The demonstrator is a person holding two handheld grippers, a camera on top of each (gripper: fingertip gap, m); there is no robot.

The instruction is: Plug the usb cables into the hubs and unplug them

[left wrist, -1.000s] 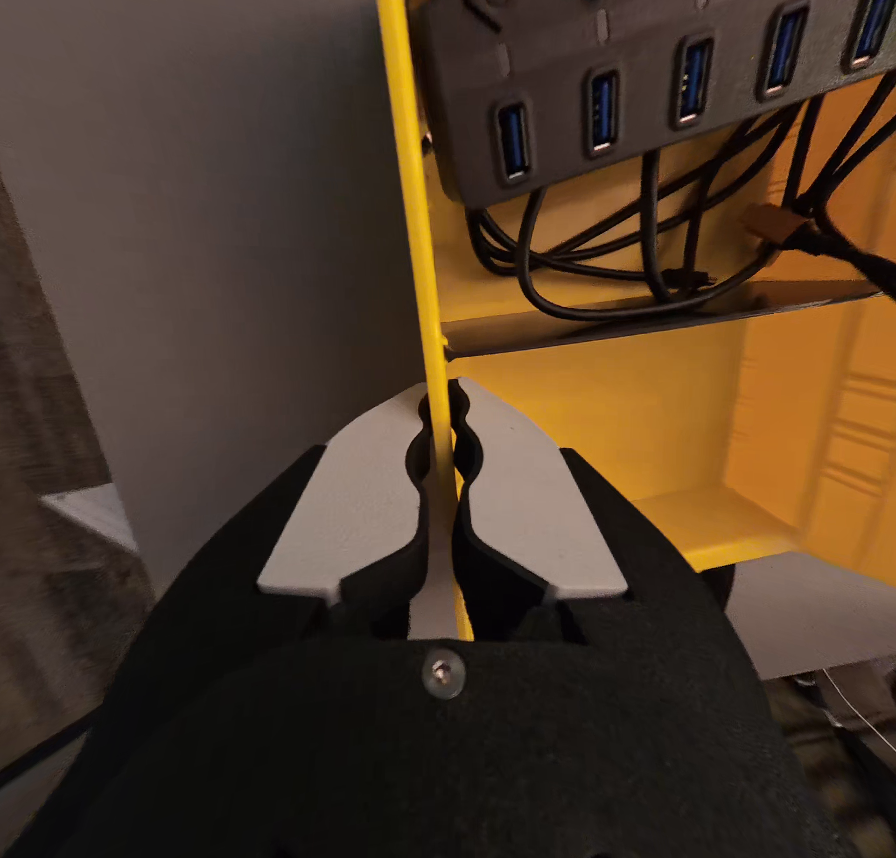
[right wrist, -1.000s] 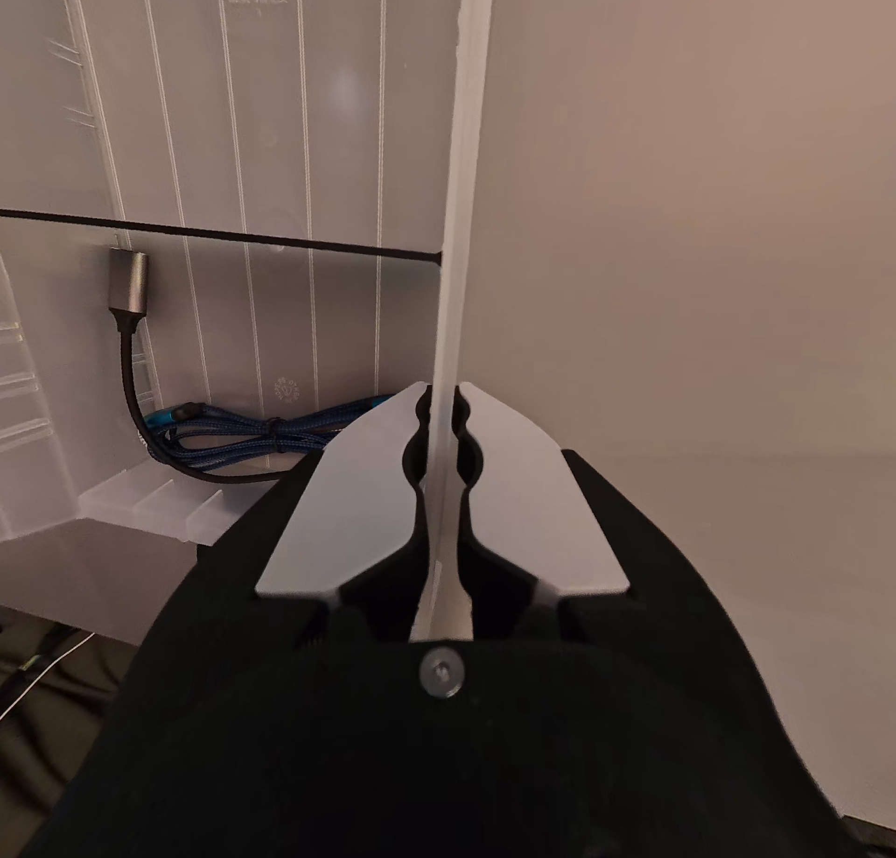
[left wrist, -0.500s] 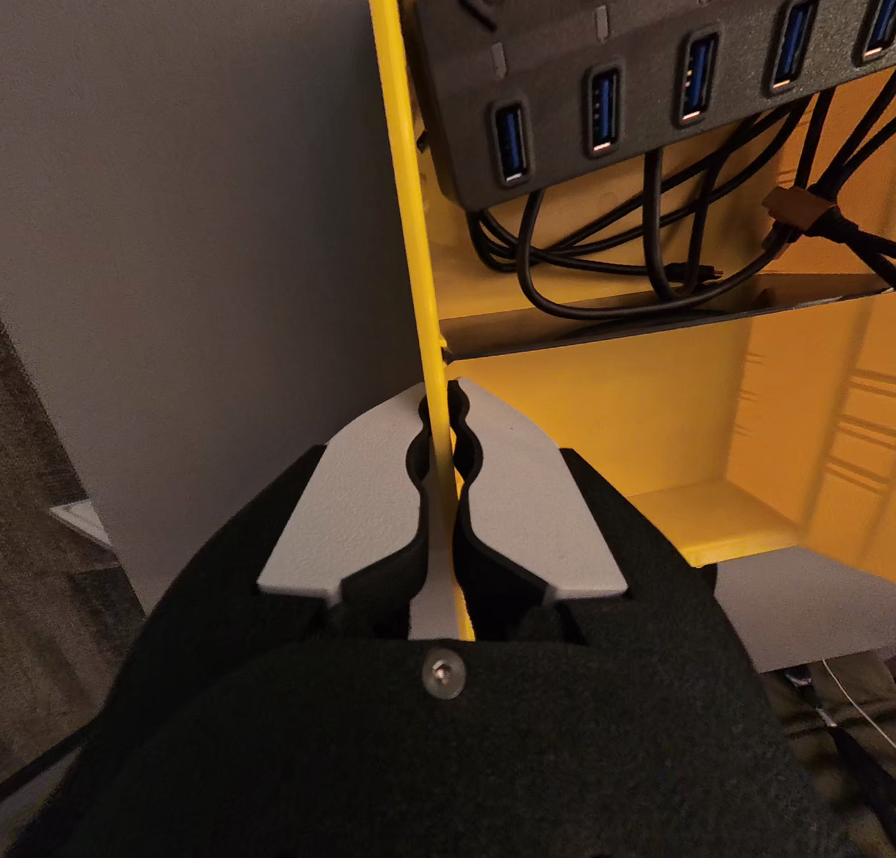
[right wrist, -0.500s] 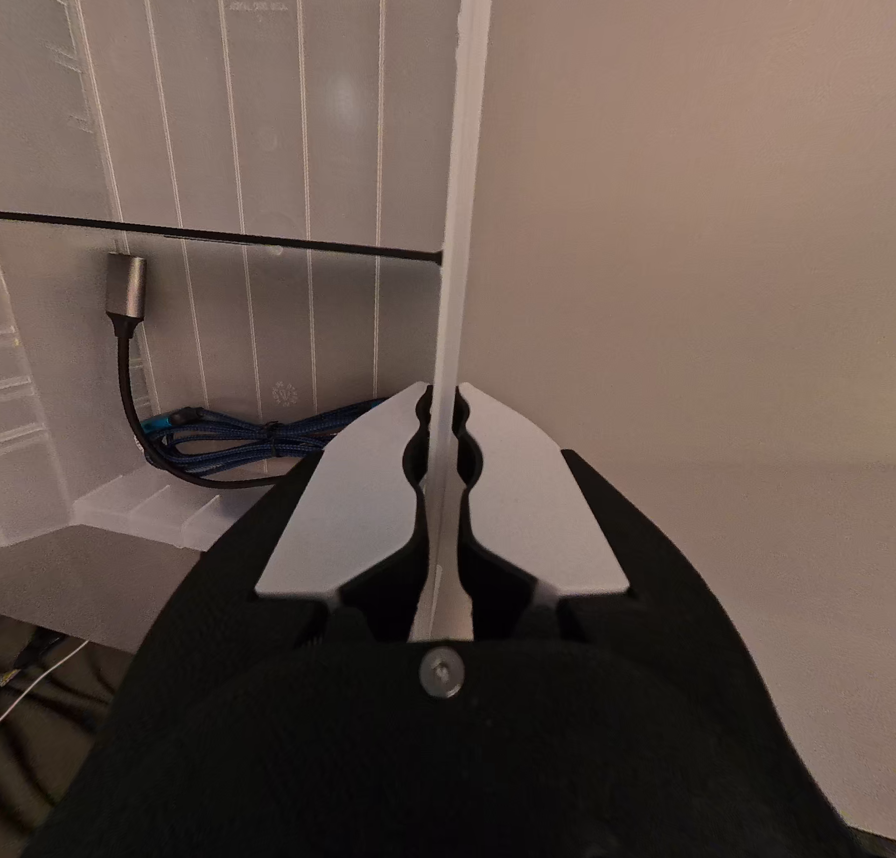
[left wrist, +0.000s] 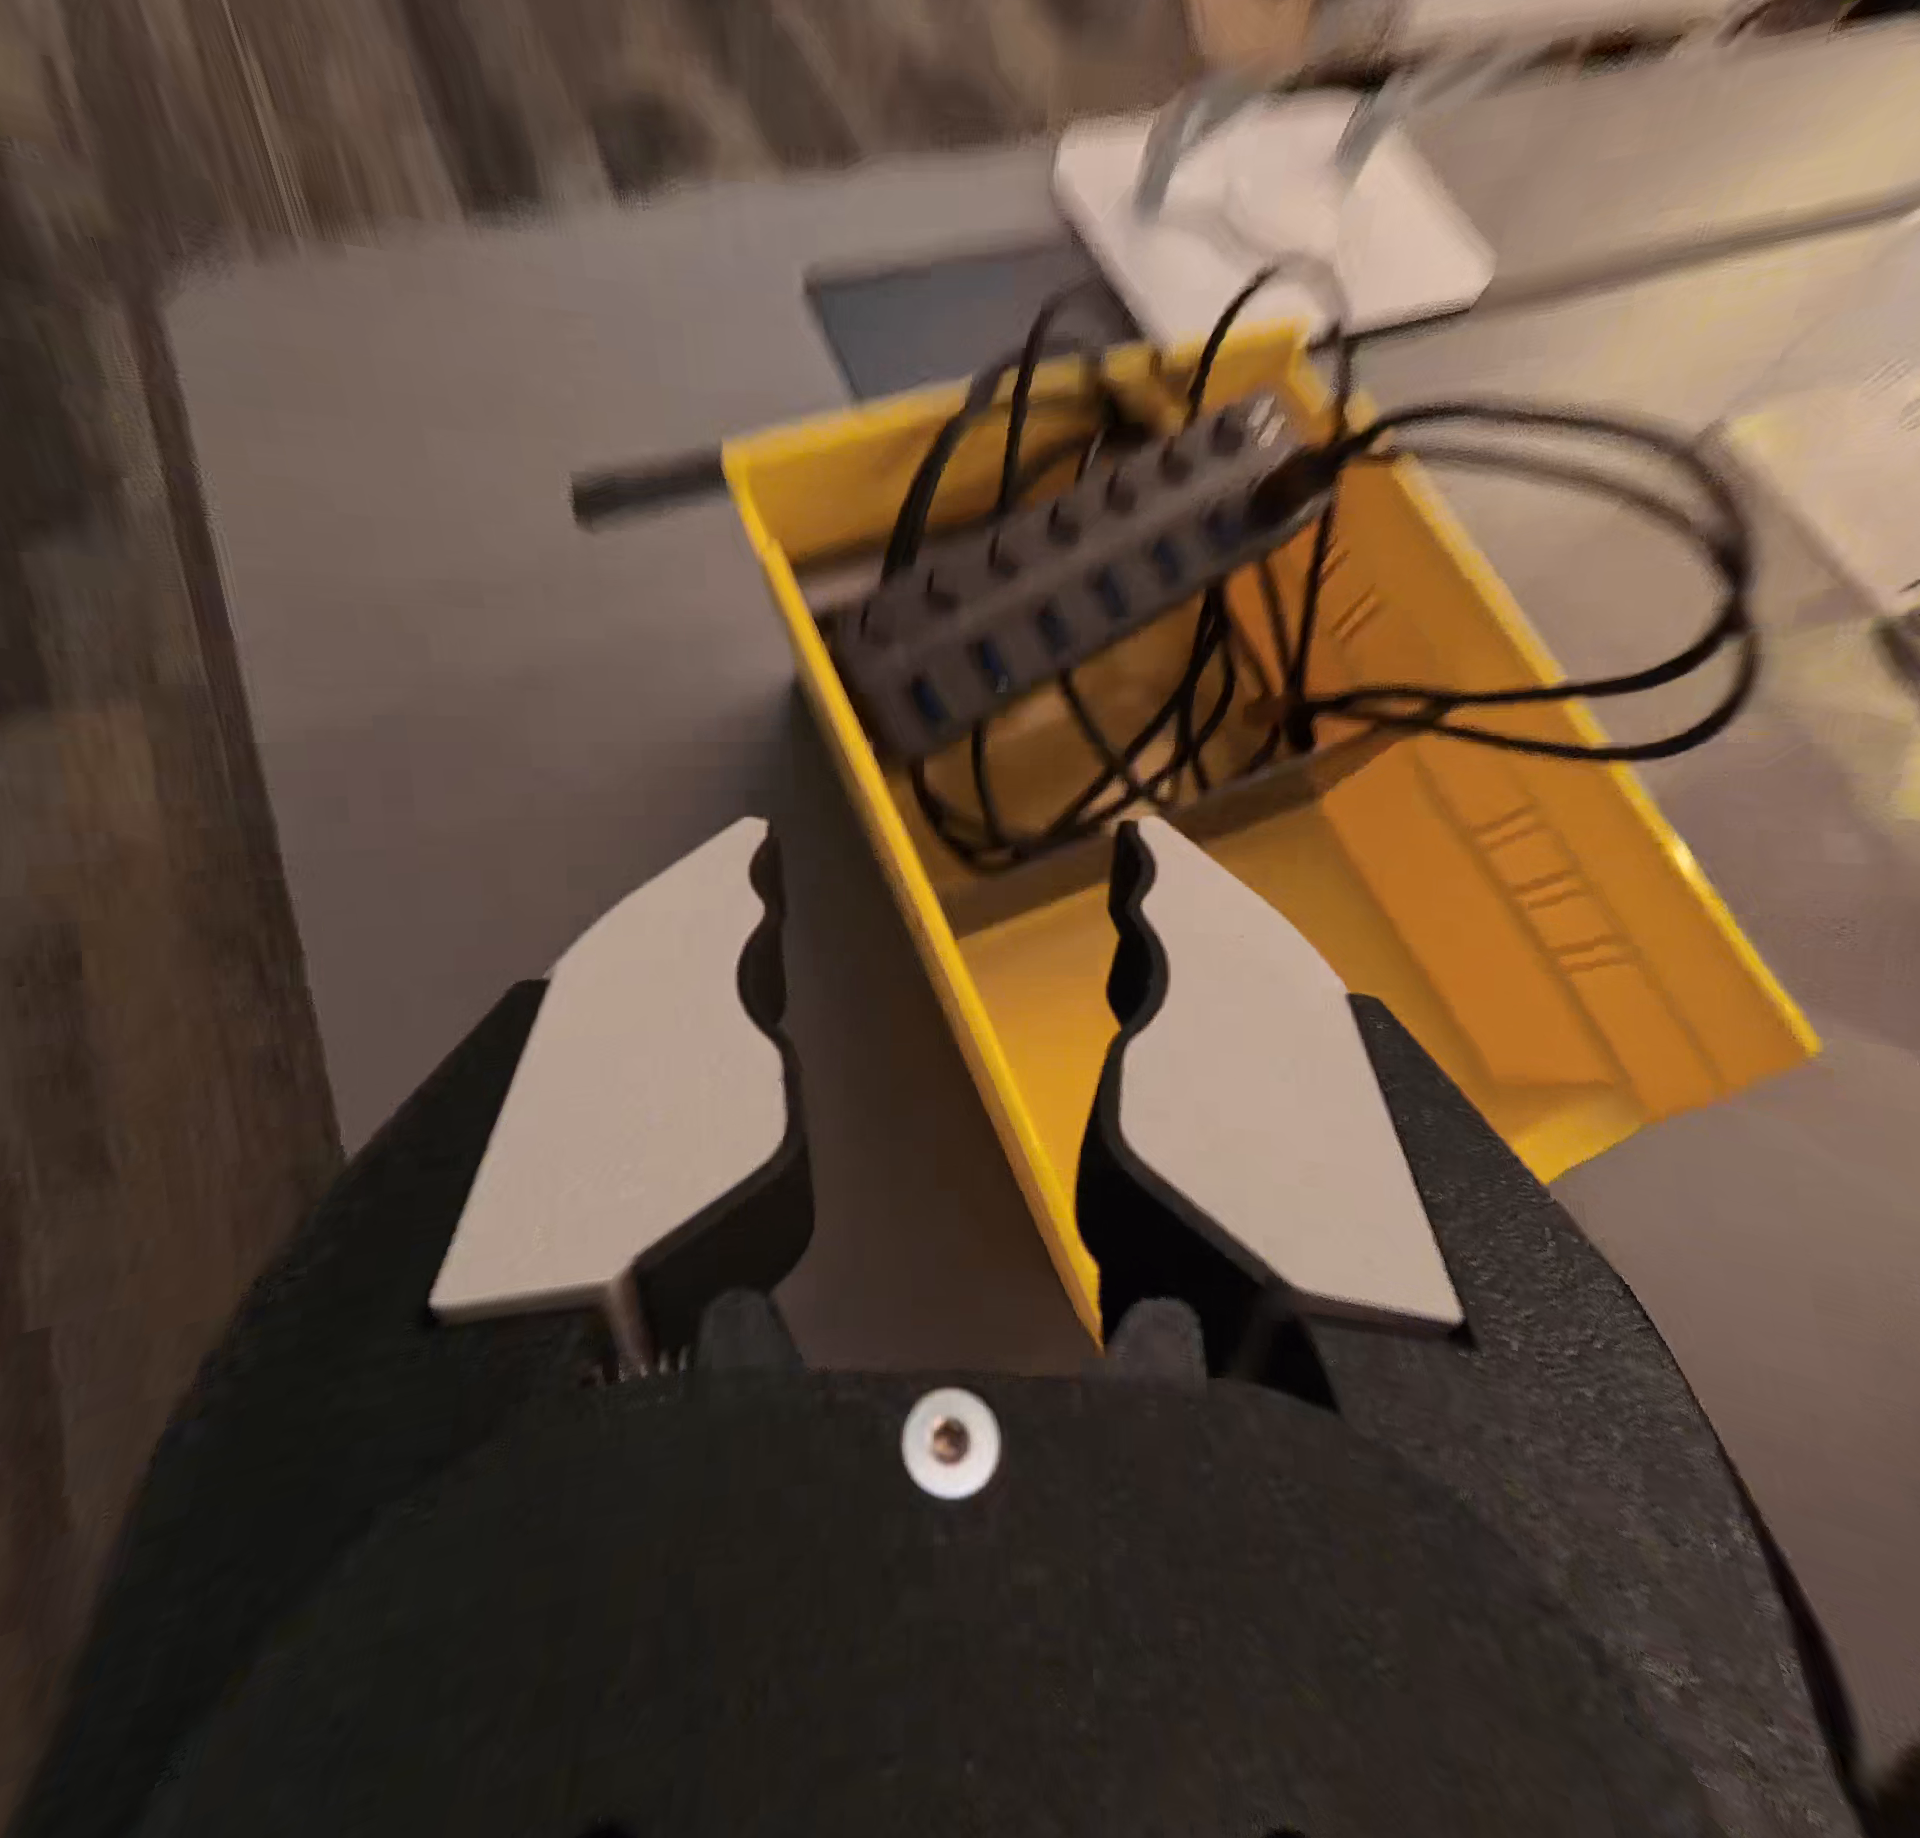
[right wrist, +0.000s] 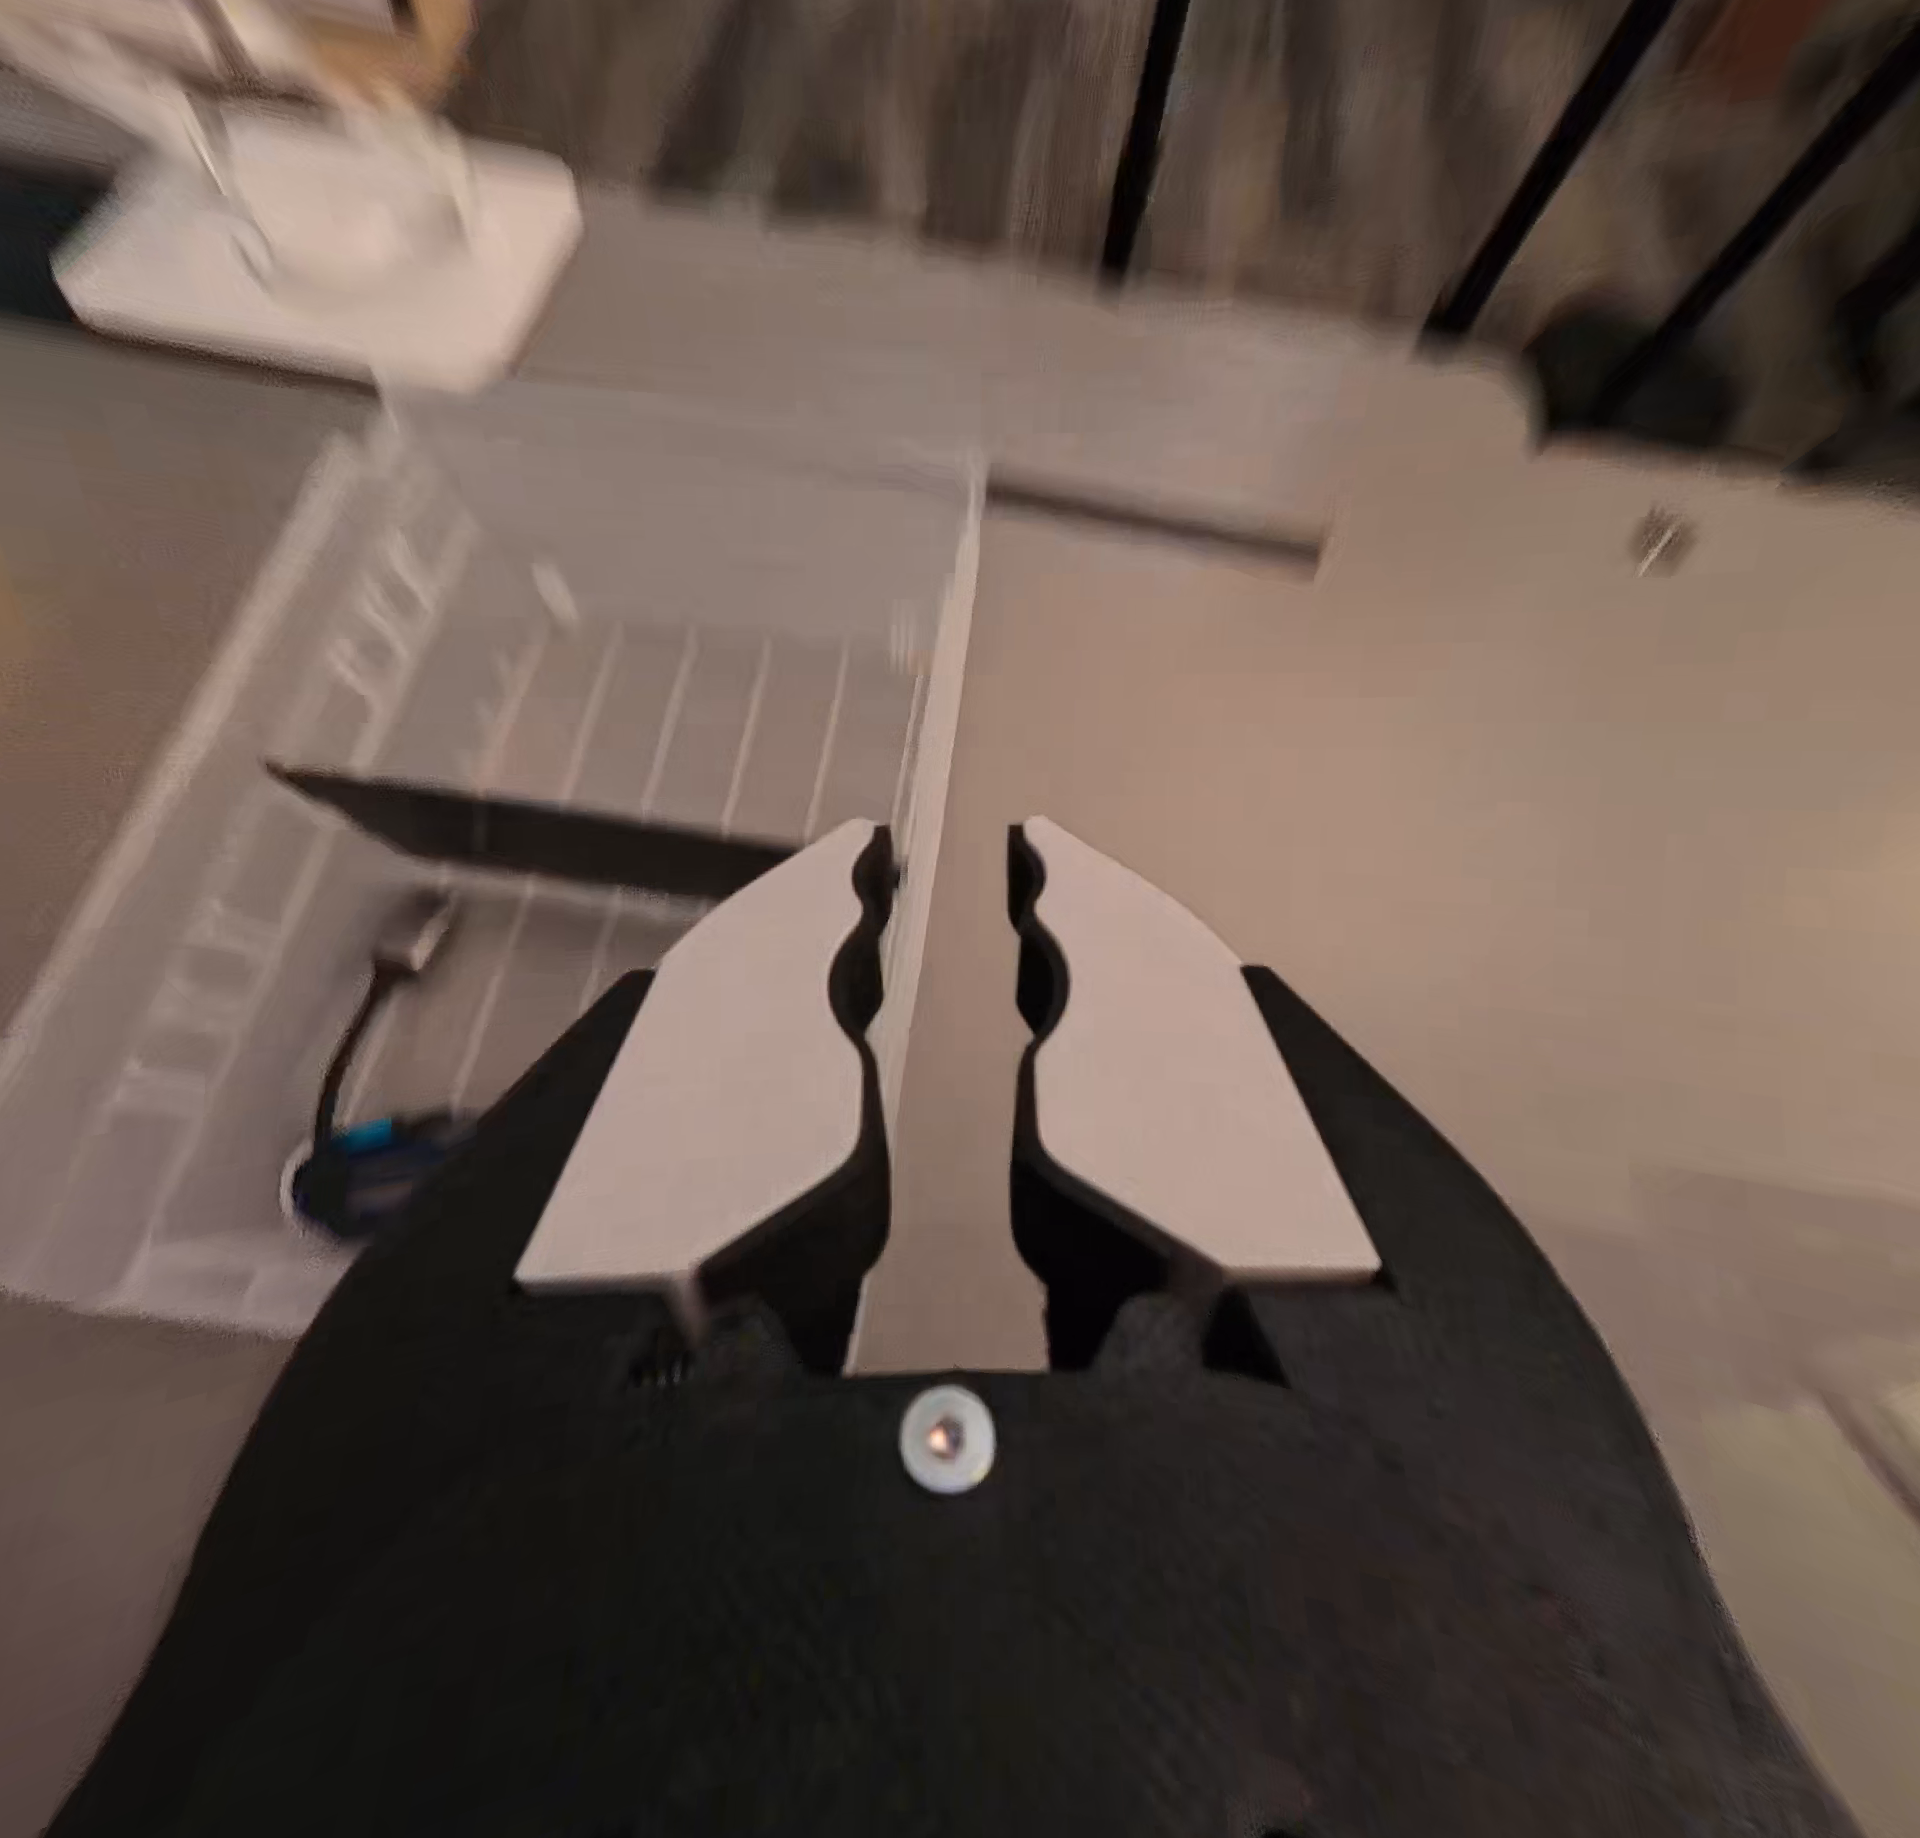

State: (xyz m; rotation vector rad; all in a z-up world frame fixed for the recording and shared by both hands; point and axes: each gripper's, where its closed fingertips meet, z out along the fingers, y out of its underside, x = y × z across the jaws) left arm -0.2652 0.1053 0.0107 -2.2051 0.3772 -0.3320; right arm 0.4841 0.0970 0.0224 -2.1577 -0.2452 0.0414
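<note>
Motion blur smears both views: the dark multi-port USB hub [left wrist: 1081, 593] shows soft ports, and the clear ribbed plastic bin [right wrist: 582, 749] loses its edges.

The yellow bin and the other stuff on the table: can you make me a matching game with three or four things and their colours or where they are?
Things:
1. yellow bin
2. USB hub
3. clear bin
4. blue cable bundle

Matches:
A. lies in the clear bin
B. dark grey with blue ports
C. holds the hub and black cables
D. see-through, its wall between the right gripper's open jaws

Pairs: 1-C, 2-B, 3-D, 4-A
</note>
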